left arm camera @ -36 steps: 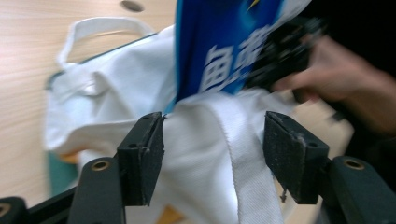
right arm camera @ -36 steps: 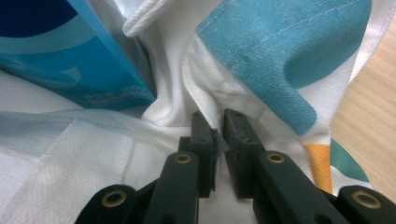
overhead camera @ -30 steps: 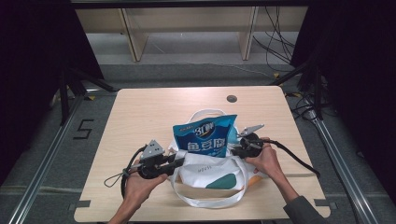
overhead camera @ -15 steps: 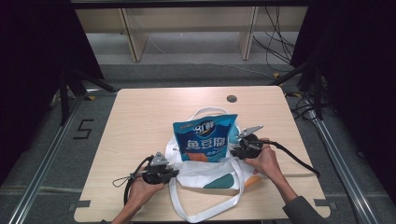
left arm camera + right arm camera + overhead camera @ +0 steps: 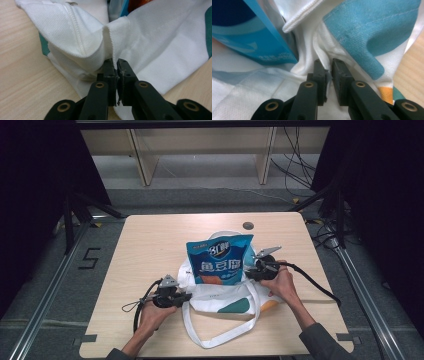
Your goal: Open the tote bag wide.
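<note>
High view, from the left: held the left gripper (image 5: 186,296) low against the left edge of the white cloth bag (image 5: 220,297), toward the near side of the surface (image 5: 150,245). Left gripper view: had the jaws nearly closed on a raised fold of bag fabric just beside a stitched hem, cloth pinched between the tips. Looked a shallow bite, taken at the tips alone; judged likely to slip free if pulled hard outward, letting that side of the mouth drop.

Mid-surface: lay mostly flat, with the blue snack pouch (image 5: 218,260) standing in the mouth, most of it above the rim. Judged tall and light, so prone to topple or slide back out if the two sides were lifted unevenly. Trailed a long strap loop (image 5: 220,338) toward the near edge, between the forearms; could snag on a sleeve.

On the right: pressed the right gripper (image 5: 249,268) to the bag's right edge, touching the pouch's side. Right gripper view: had the jaws closed on bunched white cloth right next to the pouch's lower corner. Could catch or crease the foil if the grip were shifted inward.
</note>
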`<act>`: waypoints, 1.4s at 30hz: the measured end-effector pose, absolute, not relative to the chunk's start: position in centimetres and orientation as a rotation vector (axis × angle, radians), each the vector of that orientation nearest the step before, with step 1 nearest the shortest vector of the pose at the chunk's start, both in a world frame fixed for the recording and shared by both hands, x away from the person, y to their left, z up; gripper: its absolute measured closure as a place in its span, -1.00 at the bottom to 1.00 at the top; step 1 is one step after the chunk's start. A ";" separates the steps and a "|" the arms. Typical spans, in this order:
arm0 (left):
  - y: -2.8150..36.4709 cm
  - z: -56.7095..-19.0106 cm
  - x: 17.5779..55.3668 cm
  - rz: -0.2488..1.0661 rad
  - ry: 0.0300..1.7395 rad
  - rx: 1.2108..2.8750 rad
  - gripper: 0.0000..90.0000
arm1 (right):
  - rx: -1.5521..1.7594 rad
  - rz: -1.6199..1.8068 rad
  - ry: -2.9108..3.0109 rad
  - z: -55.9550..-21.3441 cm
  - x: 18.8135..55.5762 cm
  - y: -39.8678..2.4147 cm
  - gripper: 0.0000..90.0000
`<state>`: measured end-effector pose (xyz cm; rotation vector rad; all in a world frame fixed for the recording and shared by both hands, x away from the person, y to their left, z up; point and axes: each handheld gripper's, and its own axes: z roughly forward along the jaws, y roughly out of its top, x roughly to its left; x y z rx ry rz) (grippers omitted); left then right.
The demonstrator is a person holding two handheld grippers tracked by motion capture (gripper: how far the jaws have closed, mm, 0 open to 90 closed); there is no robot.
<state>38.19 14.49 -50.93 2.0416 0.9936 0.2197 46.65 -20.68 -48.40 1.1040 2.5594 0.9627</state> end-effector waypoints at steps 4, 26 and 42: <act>14.6 -50.1 37.6 0.223 0.974 2.007 0.69 | 1.094 1.017 2.541 -47.3 46.3 -21.3 0.71; 18.1 -47.3 34.7 0.324 1.024 1.902 -0.26 | 1.065 1.220 2.374 -42.8 42.0 -25.2 0.12; 21.0 -48.2 33.2 0.367 1.078 1.875 -0.38 | 1.136 1.240 2.367 -43.4 38.0 -27.1 -0.03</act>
